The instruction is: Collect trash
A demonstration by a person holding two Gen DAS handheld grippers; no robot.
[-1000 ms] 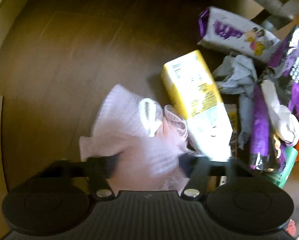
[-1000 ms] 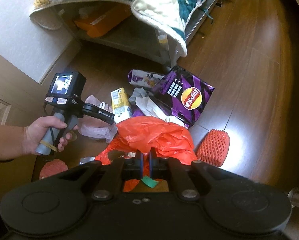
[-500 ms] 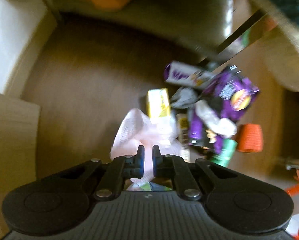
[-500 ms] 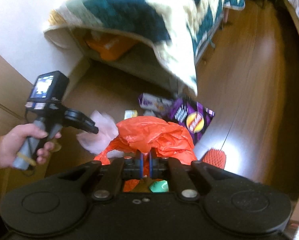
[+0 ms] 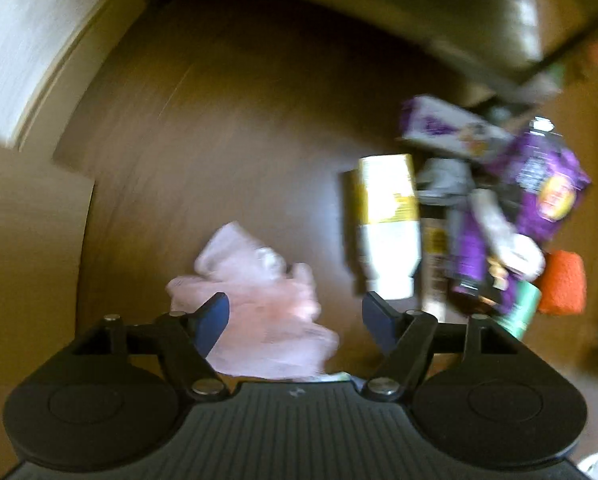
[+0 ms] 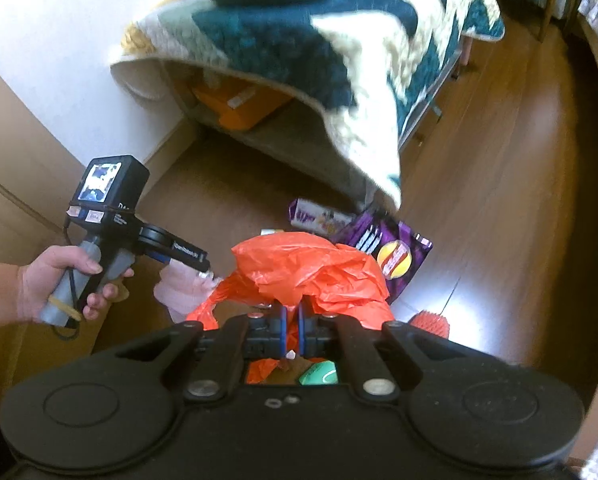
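Left gripper (image 5: 295, 314) opening over pink net wrap (image 5: 259, 304) — wrap between the pads, not squeezed. Right gripper (image 6: 292, 330) pinched tight on orange bag (image 6: 311, 276). Beside the bag — pink wrap, purple chip bag (image 6: 391, 252) behind.

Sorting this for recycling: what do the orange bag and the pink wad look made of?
Orange bag: thin plastic film, slightly glossy, with sharp crinkles, pinched in the shut right gripper. Pink wad: soft and matte, probably netting or tissue; blur leaves it open.
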